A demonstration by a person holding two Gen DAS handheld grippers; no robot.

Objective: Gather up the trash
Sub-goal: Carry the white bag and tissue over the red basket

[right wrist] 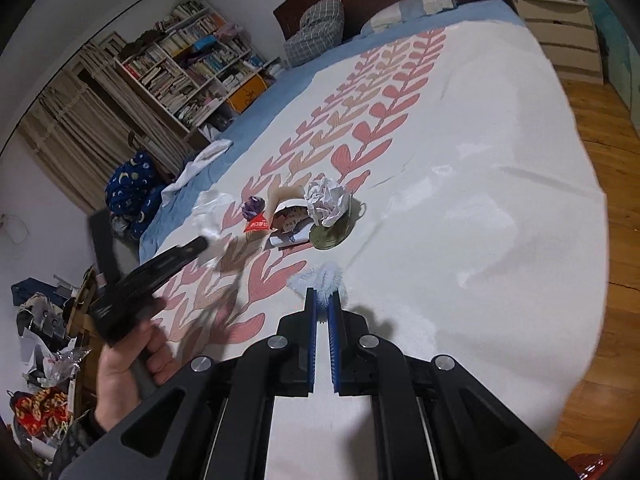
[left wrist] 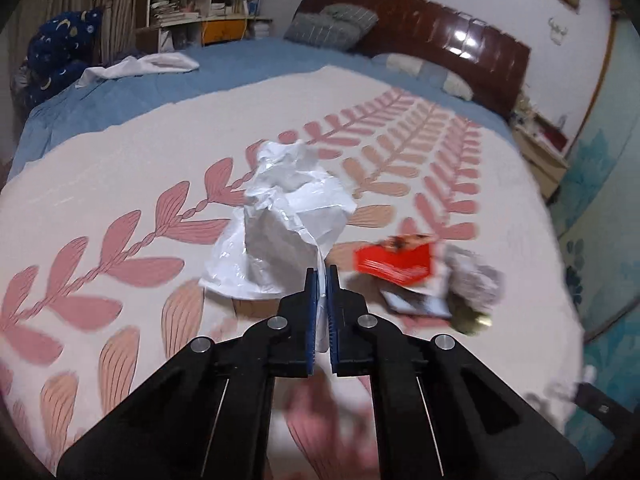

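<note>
On the bed, a cream blanket (left wrist: 120, 184) with pink leaf print covers most of a blue sheet (left wrist: 132, 92).

Left wrist view: left gripper (left wrist: 322, 276) at 6 o'clock, jaws pressed together on an edge of the white plastic bag (left wrist: 288, 216). Bag crumpled, standing up from the blanket at centre, its lower corner running down between the blue pads. At 3 o'clock of the bag: red packet (left wrist: 394, 262), blurred; a dark flat item under it, cannot tell what; grey crumpled wad (left wrist: 476, 280) just beside.

Right wrist view: right gripper (right wrist: 324, 298) at 6 o'clock, jaws pinching a small pale-blue tissue (right wrist: 318, 280), tufts sticking out past the fingertips. Trash pile at 12 o'clock of the gripper, well apart: crumpled paper ball (right wrist: 326, 200) on a round metal lid (right wrist: 332, 234), printed wrappers (right wrist: 290, 226) touching it, red packet, small purple item (right wrist: 253, 206) at the pile's 9 o'clock. Person's hand (right wrist: 132, 360) at 8 o'clock grips the left tool's handle; bag blurred at its tip.

Bookshelf (right wrist: 192, 64) at 10 o'clock, headboard (left wrist: 420, 28) at 12.
</note>
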